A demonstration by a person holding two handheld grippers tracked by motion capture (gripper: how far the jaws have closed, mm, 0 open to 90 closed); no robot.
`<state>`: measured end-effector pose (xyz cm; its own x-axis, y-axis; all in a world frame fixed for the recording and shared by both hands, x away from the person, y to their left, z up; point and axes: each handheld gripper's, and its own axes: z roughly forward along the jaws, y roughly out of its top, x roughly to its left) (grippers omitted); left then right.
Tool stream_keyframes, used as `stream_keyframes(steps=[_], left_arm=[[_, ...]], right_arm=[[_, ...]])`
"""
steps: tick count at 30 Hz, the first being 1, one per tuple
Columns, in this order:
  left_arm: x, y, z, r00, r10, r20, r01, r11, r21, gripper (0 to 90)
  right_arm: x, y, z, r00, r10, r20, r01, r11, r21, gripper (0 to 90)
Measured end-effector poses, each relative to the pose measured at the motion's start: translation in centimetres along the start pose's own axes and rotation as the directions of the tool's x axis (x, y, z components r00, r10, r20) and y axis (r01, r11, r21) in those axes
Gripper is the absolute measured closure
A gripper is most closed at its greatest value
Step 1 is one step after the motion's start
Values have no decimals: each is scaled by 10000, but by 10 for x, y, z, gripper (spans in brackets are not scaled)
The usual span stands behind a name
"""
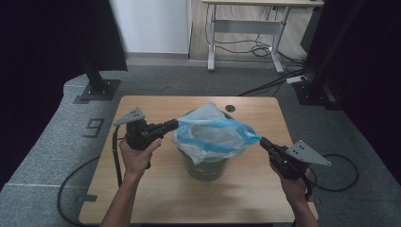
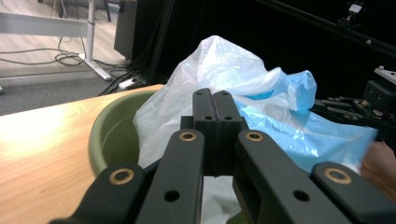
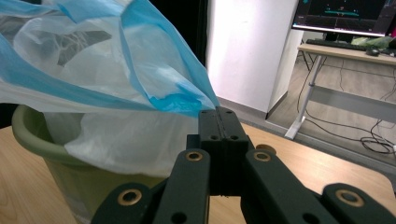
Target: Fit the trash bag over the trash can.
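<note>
Both grippers, left gripper (image 1: 173, 125) and right gripper (image 1: 263, 141), are clenched on opposite edges of the blue-and-white plastic bag (image 1: 213, 132), stretching it above the green bin (image 1: 208, 166) mid-tabletop (image 1: 142, 189). Next, I judge, the rim must be lowered over the bin's lip.

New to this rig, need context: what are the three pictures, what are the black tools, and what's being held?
No robot here: a person holds a two-jaw gripper in each hand. The high view looks down on the table. The other two pictures come from cameras riding on each gripper, looking along its black jaws. On the table stands a green bin with a white and blue bag in it. The left gripper and right gripper are both shut on the bag's blue rim, at opposite sides, stretching it above the bin.
</note>
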<state>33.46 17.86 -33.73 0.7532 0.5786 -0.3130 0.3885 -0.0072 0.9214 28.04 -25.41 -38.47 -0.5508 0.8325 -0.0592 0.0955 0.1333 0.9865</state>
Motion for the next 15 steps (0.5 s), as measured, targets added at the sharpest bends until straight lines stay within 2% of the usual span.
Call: stream_keyframes(steps=[5, 7, 9, 11, 13, 15], left_arm=[[5, -10, -6, 9997, -176, 165, 176, 9998, 35, 900], [3, -14, -6, 9998, -123, 158, 121, 9999, 99, 900], [0, -16, -4, 9998, -62, 174, 59, 9999, 148, 900], [-3, -17, -2, 9998, 33, 174, -37, 9998, 198, 900], [-5, -17, 0, 9997, 90, 227, -95, 9996, 254, 900], [-7, -17, 3, 9996, 130, 233, -137, 9995, 297, 900]], right_arm=[[0, -13, -4, 9990, 389, -208, -386, 9992, 129, 889], [2, -17, -5, 9962, 664, -566, -661, 9978, 79, 889], [8, -17, -9, 9925, 732, -976, -734, 9973, 11, 887], [16, -13, -12, 9911, 629, -1172, -649, 9978, -138, 821], [21, -8, -15, 9933, 389, -1089, -422, 9987, -283, 757], [26, 1, -20, 9936, 259, -1103, -316, 9982, -507, 729]])
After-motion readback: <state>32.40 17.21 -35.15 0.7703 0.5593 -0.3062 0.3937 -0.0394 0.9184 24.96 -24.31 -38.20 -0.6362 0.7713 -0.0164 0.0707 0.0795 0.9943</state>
